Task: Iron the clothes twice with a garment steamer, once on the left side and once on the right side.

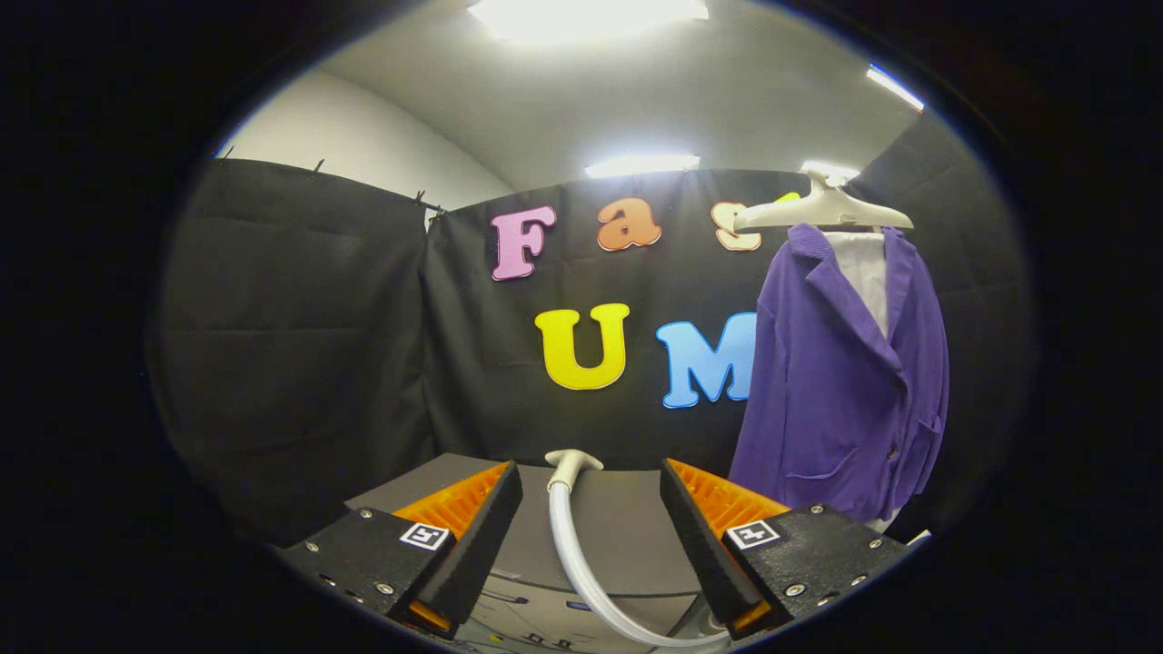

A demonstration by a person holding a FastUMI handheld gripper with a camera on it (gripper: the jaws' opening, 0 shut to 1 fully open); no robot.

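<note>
The gripper (591,495) stands wide open and empty, the steamer's white hose (571,545) running between its fingers over a grey surface (627,527), while the purple jacket (840,381) hangs on a hanger (822,213) beyond the right finger, open room leftward.

The single fisheye camera rode on the hand-held gripper (591,545), looking forward along its spread, empty fingers from low over the grey desk (627,518), tilted slightly upward toward the black booth wall (363,345) and ceiling (636,100).
</note>
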